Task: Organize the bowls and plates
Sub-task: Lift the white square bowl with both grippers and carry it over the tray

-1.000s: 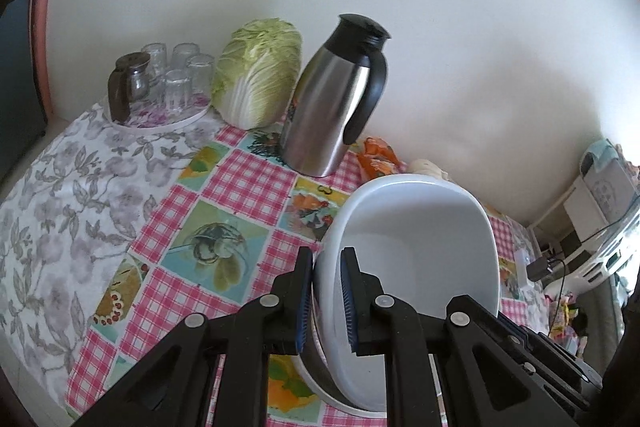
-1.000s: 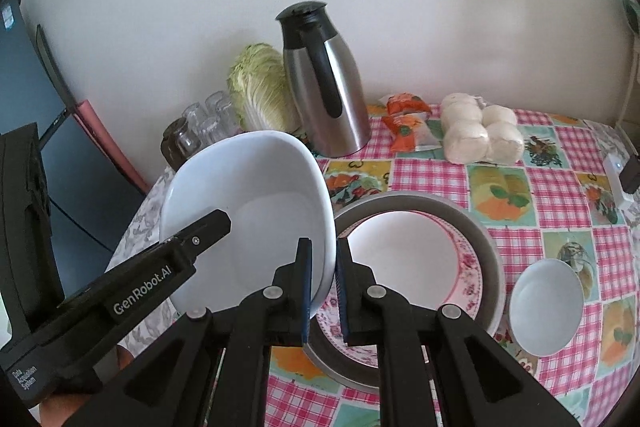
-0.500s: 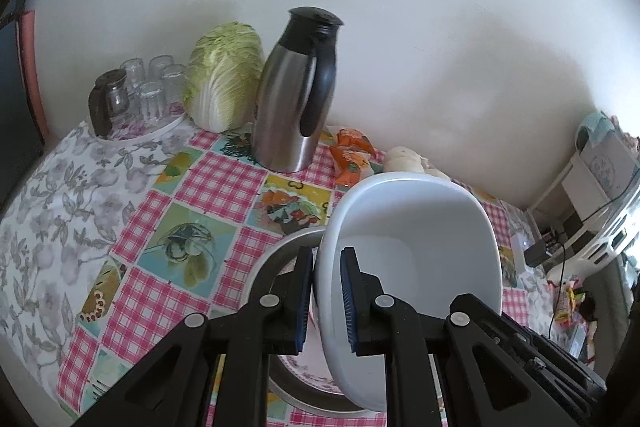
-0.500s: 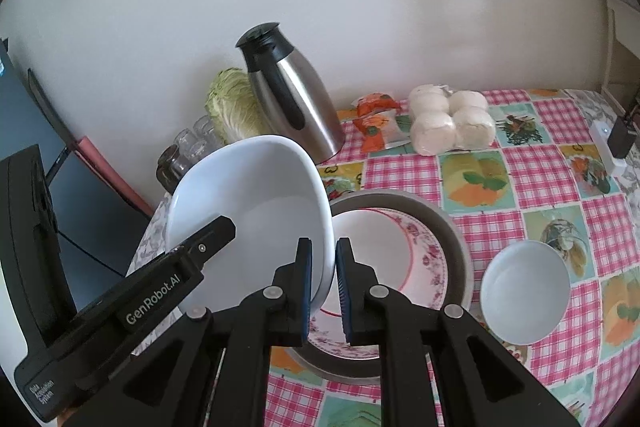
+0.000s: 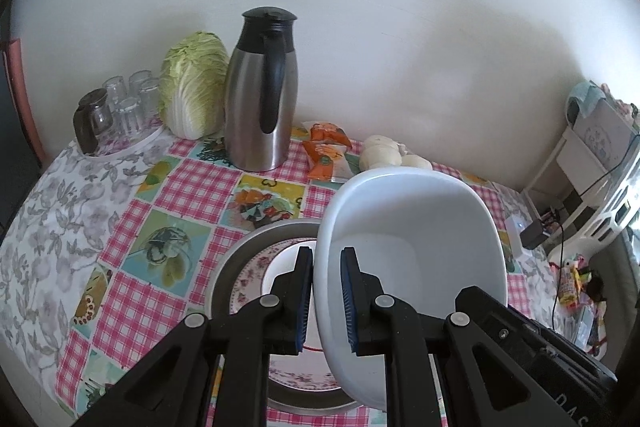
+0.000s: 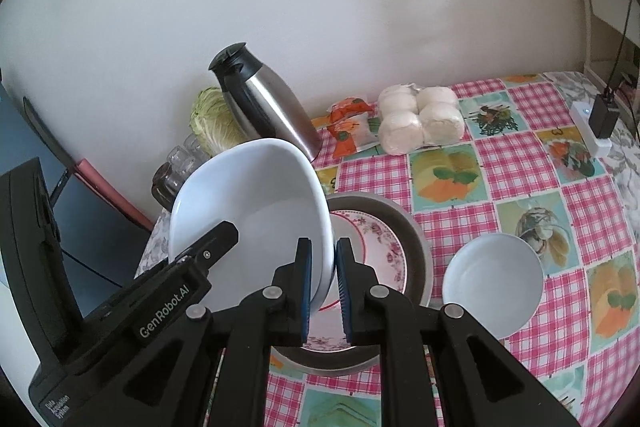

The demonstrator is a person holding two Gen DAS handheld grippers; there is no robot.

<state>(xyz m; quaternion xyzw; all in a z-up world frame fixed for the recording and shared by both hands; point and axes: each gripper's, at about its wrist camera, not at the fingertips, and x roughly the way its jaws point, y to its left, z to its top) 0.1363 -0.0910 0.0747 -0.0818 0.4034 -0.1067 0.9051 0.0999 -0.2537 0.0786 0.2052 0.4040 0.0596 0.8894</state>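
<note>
Both the left gripper [image 5: 326,291] and right gripper [image 6: 322,281] are pinching the big white bowl [image 5: 412,247] above the flowery plate [image 6: 380,247], jaws squeezing its rim.

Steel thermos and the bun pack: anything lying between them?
Yes. An orange snack packet lies on the checked cloth between the steel thermos and the bun pack. The right wrist view shows it best; the left agrees.

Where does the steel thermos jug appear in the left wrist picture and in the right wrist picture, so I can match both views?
Left wrist: the steel thermos jug stands upright at upper centre-left, against the wall, right of the cabbage.
Right wrist: the jug appears leaning at centre-left, behind the large white bowl.
Shared landmark: the cabbage beside the jug.
</note>
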